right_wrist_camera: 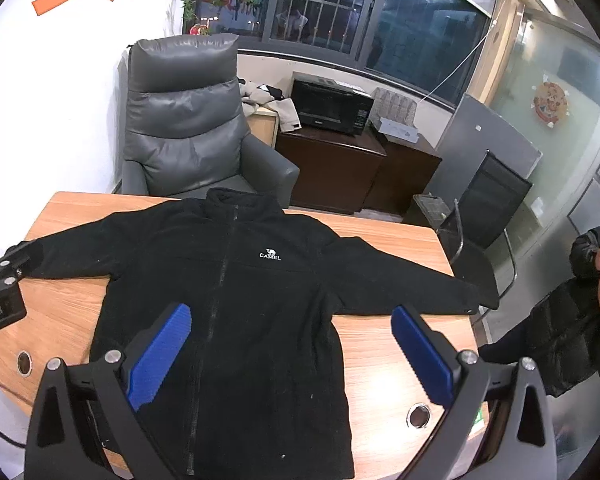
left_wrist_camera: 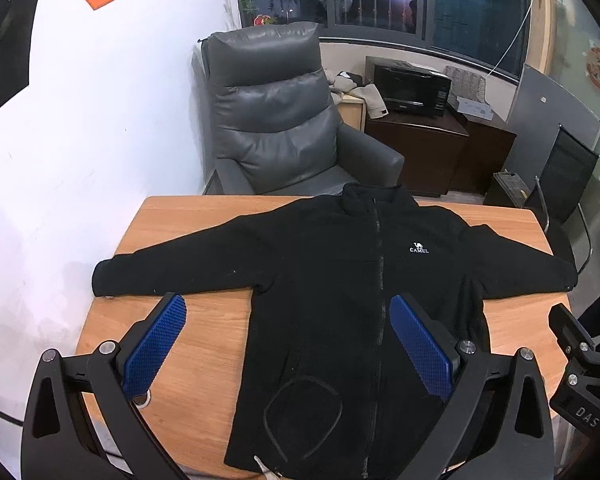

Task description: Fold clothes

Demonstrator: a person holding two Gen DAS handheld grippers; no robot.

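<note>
A black fleece jacket (left_wrist_camera: 340, 280) with a white CAMEL logo lies flat, front up and zipped, on the wooden table (left_wrist_camera: 204, 220), both sleeves spread out sideways. It also shows in the right wrist view (right_wrist_camera: 240, 300). My left gripper (left_wrist_camera: 288, 308) hovers open above the jacket's lower left half, holding nothing. My right gripper (right_wrist_camera: 292, 316) hovers open above the jacket's lower right half, holding nothing. Part of the right gripper's body shows at the right edge of the left wrist view (left_wrist_camera: 580, 368).
A grey leather armchair (left_wrist_camera: 272, 116) stands behind the table by the white wall. A dark cabinet with a microwave (left_wrist_camera: 412, 90) is further back. A black office chair (right_wrist_camera: 484, 216) stands at the table's right. A person in a dark coat (right_wrist_camera: 580, 320) stands at the right.
</note>
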